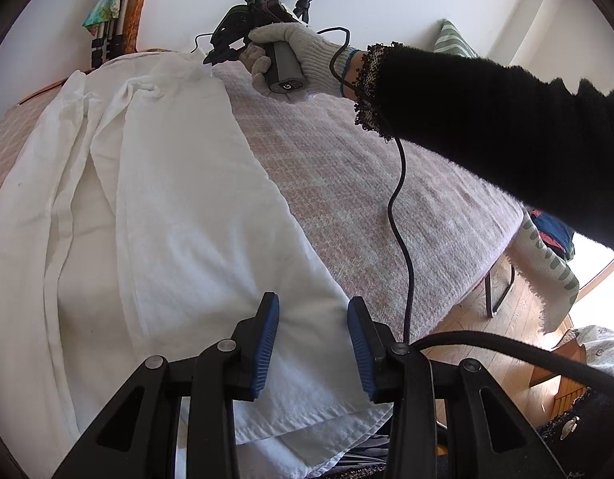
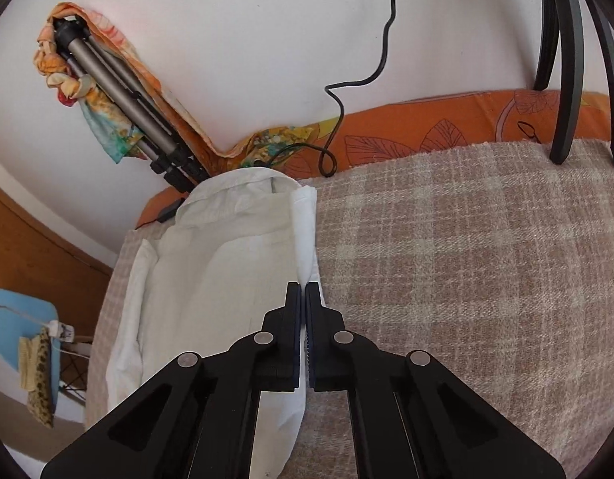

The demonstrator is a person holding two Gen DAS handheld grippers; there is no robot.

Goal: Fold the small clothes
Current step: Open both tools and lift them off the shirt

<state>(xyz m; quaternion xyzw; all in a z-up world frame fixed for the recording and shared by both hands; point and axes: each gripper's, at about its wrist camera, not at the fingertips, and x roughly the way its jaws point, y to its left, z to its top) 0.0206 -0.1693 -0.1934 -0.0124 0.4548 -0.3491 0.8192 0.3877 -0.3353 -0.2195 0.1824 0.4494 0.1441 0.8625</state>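
The left gripper (image 1: pixel 313 315) is sitting at the bottom of the left wrist view, its blue pads parted and pressing on nothing, with the near part of the white shirt (image 1: pixel 179 207) lying in the gap below them. Whether the pads are touching the cloth cannot be told from this angle. The shirt's near hem is partly covered by the gripper's black frame, and its left side is running out of the picture. The shirt is lying lengthwise on a pinkish checked blanket (image 1: pixel 347 167), with one side folded over the middle. A black cable (image 1: pixel 401 207) is trailing across the blanket from the near frame toward the far hand.

In the right wrist view the right gripper (image 2: pixel 302 291) is pointing down at the shirt's right edge (image 2: pixel 303 231), its jaws brought together. A thin strip of white is showing between the pads, so they are apparently pinching the folded edge, though the grip itself is hidden by the black fingers.

Farther off, a gloved hand (image 1: pixel 295 60) is wrapping around the grey handle of that right gripper near the collar end, its black fuzzy sleeve (image 1: pixel 506 127) reaching in from the right and cut off by the frame. A tripod (image 2: pixel 127 99) wrapped in a scarf is leaning on the white wall beyond.
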